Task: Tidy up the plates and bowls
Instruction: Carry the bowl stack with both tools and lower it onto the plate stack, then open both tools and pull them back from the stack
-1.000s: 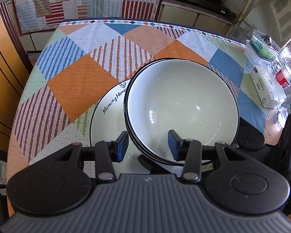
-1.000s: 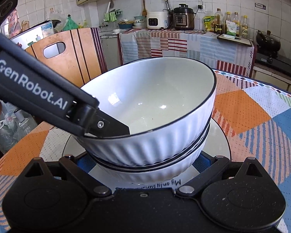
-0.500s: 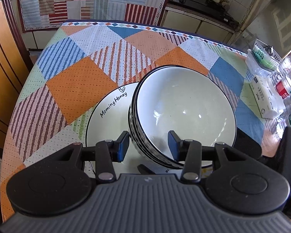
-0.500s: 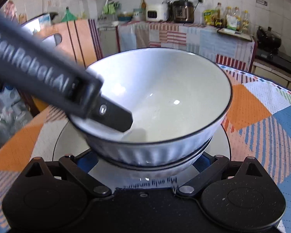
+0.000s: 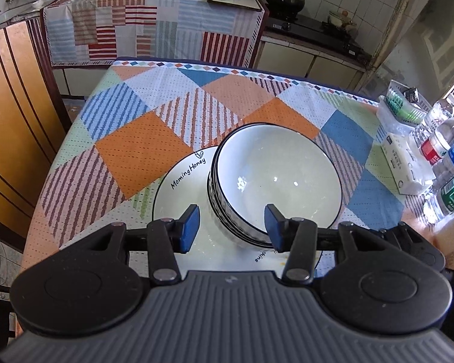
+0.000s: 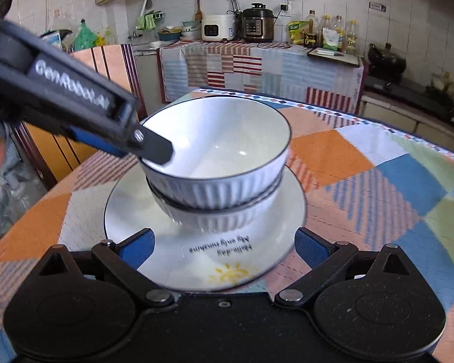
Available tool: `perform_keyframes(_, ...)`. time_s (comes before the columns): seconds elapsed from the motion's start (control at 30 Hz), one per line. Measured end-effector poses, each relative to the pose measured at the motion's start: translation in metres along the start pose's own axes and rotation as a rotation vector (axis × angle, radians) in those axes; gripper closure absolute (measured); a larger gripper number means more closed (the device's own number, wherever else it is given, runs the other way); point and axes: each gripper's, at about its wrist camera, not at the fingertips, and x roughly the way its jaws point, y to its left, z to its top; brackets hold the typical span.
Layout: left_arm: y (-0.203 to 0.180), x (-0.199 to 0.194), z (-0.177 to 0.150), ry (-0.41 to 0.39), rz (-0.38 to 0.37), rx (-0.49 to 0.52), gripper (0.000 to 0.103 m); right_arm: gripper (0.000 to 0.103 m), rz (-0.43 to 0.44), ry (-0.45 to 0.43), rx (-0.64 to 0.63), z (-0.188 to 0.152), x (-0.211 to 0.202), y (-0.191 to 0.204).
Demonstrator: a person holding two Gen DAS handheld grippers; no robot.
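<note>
The stacked white bowls [image 6: 215,157] sit on the plate [image 6: 205,260], off its centre, on the patchwork tablecloth [image 5: 142,151]. The left gripper [image 5: 231,224] straddles the bowls' near rim, fingers spread, one inside, not pinching. The right gripper [image 6: 224,251] gapes wide at the plate's near edge, holding nothing. Water bottles [image 5: 445,163] stand right of the plate.

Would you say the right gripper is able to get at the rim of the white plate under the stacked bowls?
Probably yes: the right gripper is open, and the white plate's near rim lies bare between its fingers; the stacked ribbed white bowls sit further back.
</note>
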Motion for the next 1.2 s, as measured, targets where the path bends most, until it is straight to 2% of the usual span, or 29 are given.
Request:
perform_keyframes(0.27, 0.000, -0.041, 0.004, -0.012, 0.019, 0.046, 0.053, 0.002, -0.043, -0.028, 0.030, 0.007, -0.037, -0.005)
perform_keyframes(0.4, 0.000, -0.061, -0.002, -0.018, 0.032, 0.063, 0.051, 0.002, -0.057, -0.050, 0.082, 0.014, -0.060, -0.008)
perform_keyframes(0.67, -0.002, -0.104, -0.017, -0.049, 0.054, 0.074, 0.043, 0.002, -0.114, -0.050, 0.105, 0.026, -0.102, -0.009)
perform_keyframes(0.87, -0.006, -0.133, -0.034, -0.089, 0.089, 0.084, 0.038, 0.002, -0.132, -0.054, 0.143, 0.023, -0.129, -0.008)
perform_keyframes(1.2, -0.015, -0.158, -0.057, -0.132, 0.128, 0.098, 0.028, 0.001, -0.230, -0.071, 0.129, 0.011, -0.159, 0.008)
